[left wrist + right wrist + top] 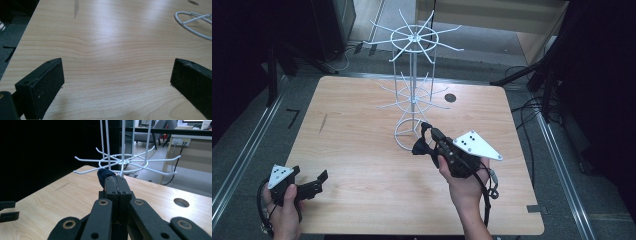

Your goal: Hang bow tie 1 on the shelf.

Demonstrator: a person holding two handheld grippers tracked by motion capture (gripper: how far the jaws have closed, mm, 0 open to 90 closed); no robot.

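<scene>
While the right tongs pinch a small dark blue loop just near the white wire hook rack, we risk bumping a lower hook arm and tipping the rack, or losing the thin pinch. Left tongs sit spread, empty, near-left on the tabletop.

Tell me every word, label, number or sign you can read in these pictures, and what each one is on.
None can be read: there is no legible text in any view.
The grey plates on the left tongs and right tongs bear only dark dots, no letters.
The white wire rack and the wooden table carry no label.
The dark blue thing pinched in the right tongs shows no print.
The wall sockets behind are too small to read.
</scene>
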